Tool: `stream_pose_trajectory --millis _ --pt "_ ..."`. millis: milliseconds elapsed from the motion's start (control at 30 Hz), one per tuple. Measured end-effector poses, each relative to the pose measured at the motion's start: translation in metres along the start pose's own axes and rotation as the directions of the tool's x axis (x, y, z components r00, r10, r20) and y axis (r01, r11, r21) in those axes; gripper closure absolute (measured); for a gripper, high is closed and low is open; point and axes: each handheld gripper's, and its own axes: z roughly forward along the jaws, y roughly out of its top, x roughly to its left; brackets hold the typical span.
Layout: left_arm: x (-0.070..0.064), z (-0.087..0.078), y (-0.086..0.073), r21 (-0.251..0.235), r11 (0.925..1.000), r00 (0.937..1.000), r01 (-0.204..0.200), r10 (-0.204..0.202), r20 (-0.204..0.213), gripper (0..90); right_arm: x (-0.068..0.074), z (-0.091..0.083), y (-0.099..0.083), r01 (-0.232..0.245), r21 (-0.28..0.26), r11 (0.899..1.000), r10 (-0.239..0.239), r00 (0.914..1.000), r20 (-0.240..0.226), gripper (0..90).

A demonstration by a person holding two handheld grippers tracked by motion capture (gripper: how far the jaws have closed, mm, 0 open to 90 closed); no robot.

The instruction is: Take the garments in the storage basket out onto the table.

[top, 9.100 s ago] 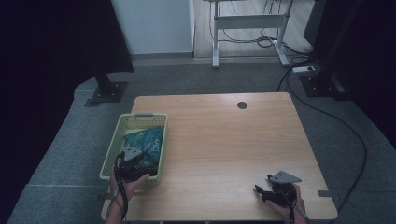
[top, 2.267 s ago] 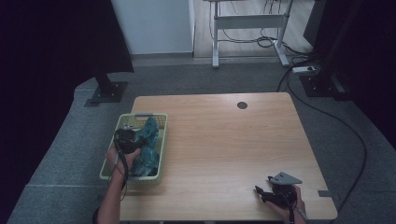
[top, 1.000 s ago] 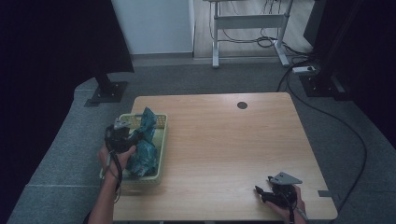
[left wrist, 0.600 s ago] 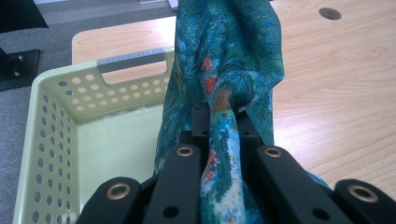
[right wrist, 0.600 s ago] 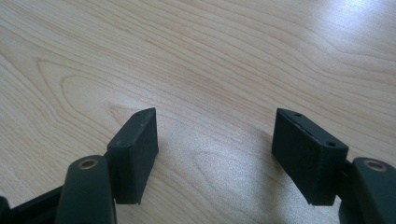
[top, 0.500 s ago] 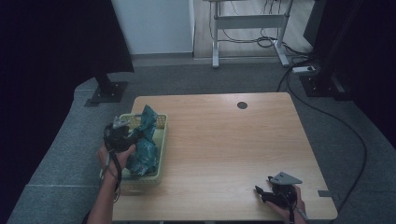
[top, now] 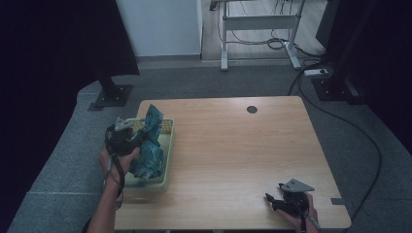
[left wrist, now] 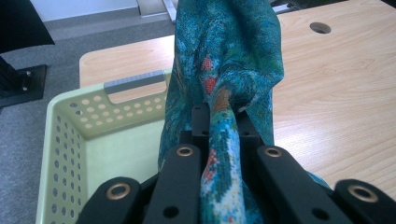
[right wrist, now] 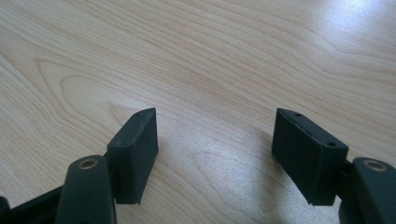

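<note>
A teal patterned cloth hangs half out of a pale green perforated basket at the table's left edge. My left gripper is shut on a fold of that cloth, lifting it above the basket, and the fabric bunches between the jaws. Near the front right corner of the table my right gripper rests low over the wood. In the right gripper view it stands open, with only bare tabletop between its fingers.
The wooden table has a round cable hole near its far edge. Beyond it stand a desk frame with cables on the floor and a black stand base at the left.
My left gripper has risen and shifted left, pulling the cloth up out of the basket. The right gripper has stayed where it was.
</note>
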Motion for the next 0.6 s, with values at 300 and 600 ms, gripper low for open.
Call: stream_pose_trajectory --millis 300,600 --pt "-0.0017 -0.0049 0.0036 -0.014 0.9999 1.0 -0.003 0.003 0.004 84.0 -0.0002 0.0001 0.0 0.002 -0.001 1.0 -0.002 1.0 0.001 31.2" --pt "-0.0004 -0.0089 0.0046 -0.026 0.9996 1.0 -0.001 0.001 0.005 84.0 -0.0001 0.0 0.0 0.001 0.0 1.0 -0.001 1.0 0.0 31.1"
